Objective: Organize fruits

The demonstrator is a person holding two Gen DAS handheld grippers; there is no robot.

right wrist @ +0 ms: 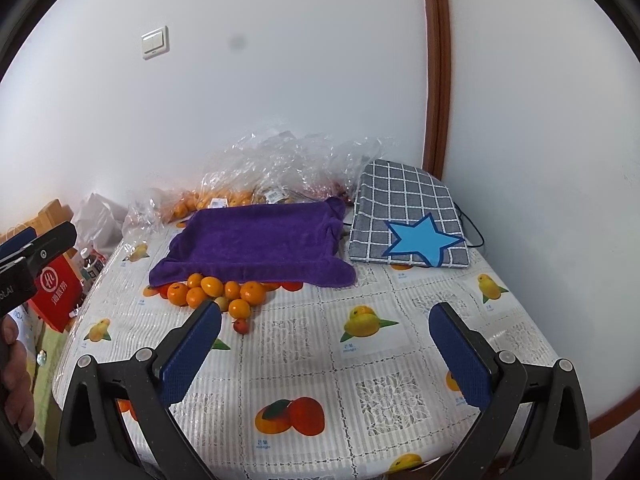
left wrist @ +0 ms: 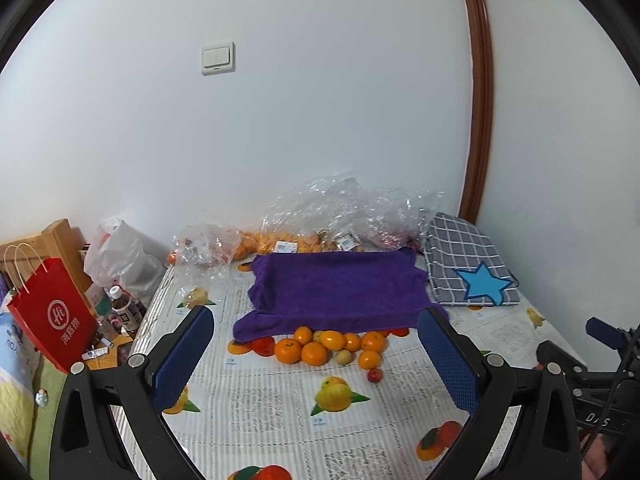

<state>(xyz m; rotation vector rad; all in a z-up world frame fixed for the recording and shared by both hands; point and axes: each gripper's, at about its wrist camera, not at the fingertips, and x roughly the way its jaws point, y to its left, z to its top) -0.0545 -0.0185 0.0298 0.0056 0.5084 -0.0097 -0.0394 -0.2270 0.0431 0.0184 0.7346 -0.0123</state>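
Two hand-held tools hover above a table (right wrist: 400,420) covered with a white lace-pattern plastic cloth printed with mangoes. The left tool (left wrist: 316,334), with black arms and blue padded fingers (left wrist: 182,356), has its fingers spread wide and grips nothing; the right tool (right wrist: 326,334), built the same, also stands wide apart and empty.

A cluster of small orange mandarins (left wrist: 332,346) lies on the cloth, bunched against the near edge of a rumpled purple towel (left wrist: 336,288) that is spread across the middle of the table. Among them sit a pale yellow-green fruit (left wrist: 343,357) and, just apart on the near side, a small red fruit (left wrist: 375,375). In the left wrist view the cluster shows between the left tool's fingers, farther off on the table.

Behind the towel, crumpled clear plastic bags (left wrist: 340,212) holding more orange fruit rest near the white wall. To the right of the towel lies a grey checked fabric pad with a blue star (right wrist: 408,220). At the table's left edge stand a red paper shopping bag (left wrist: 54,316) and a dark bottle (left wrist: 126,308).
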